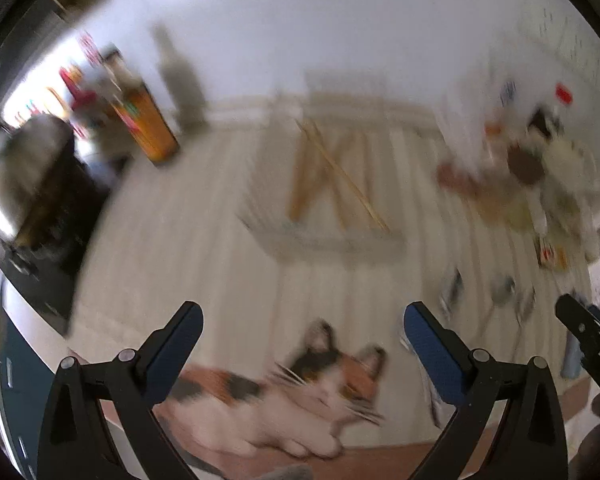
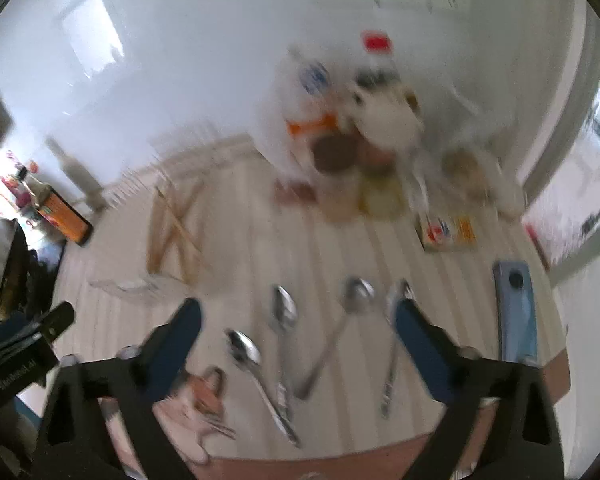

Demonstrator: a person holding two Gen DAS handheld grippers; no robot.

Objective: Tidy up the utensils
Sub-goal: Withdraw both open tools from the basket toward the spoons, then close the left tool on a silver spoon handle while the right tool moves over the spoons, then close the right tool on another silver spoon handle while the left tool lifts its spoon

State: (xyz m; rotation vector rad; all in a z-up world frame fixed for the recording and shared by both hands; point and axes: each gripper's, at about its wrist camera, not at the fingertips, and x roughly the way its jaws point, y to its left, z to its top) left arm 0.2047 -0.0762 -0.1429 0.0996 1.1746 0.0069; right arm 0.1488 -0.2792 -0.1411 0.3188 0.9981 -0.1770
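Several metal spoons (image 2: 284,312) lie loose on the striped tablecloth, bowls pointing away from me. My right gripper (image 2: 298,316) hovers above them, open, with nothing pinched between its blue pads. In the left wrist view the same spoons (image 1: 480,292) show as a blur at the right. Wooden chopsticks (image 1: 328,176) lie crossed in a wire rack (image 1: 324,240) further back. My left gripper (image 1: 302,320) is open and empty above a cat picture (image 1: 300,384) on the cloth. Both views are motion-blurred.
A steel pot (image 1: 24,176) on a dark stove stands at the left, with an orange container (image 1: 152,128) and bottles behind it. Jars and packets (image 2: 360,140) crowd the back right. A blue flat object (image 2: 516,312) lies at the right table edge.
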